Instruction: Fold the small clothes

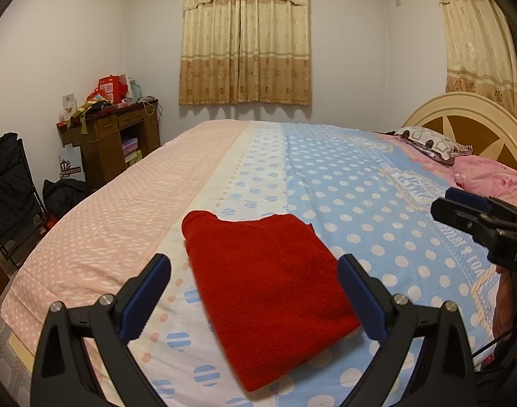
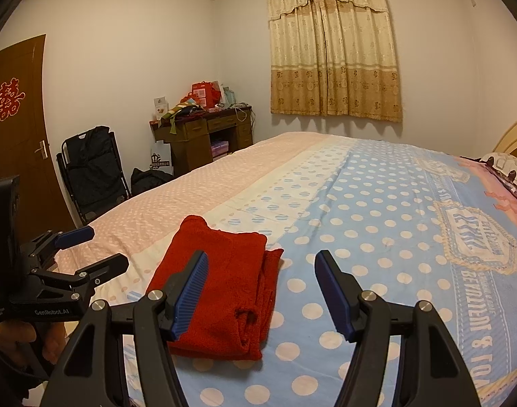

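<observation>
counted one folded red garment [image 1: 268, 291] lying flat on the polka-dot bedspread [image 1: 360, 203], plus two grippers, left gripper [image 1: 255, 291] and right gripper [image 2: 261, 291], both spread wide above it, grasping and touching nothing.

The folded garment [image 1: 272, 291] is a plain deep red. The bed cover [image 1: 360, 186] runs in bands: pale pink with small white dots, cream with blue striped dots, and light blue with larger white dots plus a printed blue-and-cream badge. Each claw, left [image 1: 255, 291] and right [image 2: 261, 291], is black with blue ribbed pads. The curtains [image 1: 244, 40] are cream over tan, patterned with what may be flowers. The door [image 2: 17, 129] is brown with a red emblem.
</observation>
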`<state>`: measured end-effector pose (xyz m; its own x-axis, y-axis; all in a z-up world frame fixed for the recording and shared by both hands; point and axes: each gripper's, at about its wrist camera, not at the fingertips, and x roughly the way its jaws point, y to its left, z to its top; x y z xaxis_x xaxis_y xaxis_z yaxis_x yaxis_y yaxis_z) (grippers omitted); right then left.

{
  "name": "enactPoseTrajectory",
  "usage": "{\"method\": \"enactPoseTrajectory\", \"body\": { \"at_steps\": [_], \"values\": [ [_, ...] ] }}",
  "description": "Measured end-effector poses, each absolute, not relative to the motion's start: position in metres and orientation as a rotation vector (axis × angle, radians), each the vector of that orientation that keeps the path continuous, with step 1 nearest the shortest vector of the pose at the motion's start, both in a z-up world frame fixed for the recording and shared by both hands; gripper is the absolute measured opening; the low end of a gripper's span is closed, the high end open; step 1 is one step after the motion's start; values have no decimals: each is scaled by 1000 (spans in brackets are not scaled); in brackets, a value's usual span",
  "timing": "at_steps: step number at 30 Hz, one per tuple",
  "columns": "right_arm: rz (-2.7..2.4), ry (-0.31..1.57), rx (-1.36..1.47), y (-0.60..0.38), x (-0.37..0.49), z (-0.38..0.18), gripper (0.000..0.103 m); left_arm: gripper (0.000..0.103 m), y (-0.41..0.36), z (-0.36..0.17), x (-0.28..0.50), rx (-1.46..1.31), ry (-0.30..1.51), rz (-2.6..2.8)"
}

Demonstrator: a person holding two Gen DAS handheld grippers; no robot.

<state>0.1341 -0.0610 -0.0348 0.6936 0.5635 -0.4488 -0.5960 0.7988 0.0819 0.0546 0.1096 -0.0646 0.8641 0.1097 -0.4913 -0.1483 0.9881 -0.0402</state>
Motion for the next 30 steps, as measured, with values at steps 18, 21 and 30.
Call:
{"method": "enactPoseTrajectory", "body": {
  "at_steps": [18,21,30],
  "values": [
    [649,426,-71,-66,124,-29,66,103,108,-52,48,-61,459,168],
    [649,425,-68,-67,124,-29,66,103,113,-50,48,-79,456,182],
    [658,409,-73,-64,120,-28,66,103,124,-52,49,-125,456,211]
  ]
}}
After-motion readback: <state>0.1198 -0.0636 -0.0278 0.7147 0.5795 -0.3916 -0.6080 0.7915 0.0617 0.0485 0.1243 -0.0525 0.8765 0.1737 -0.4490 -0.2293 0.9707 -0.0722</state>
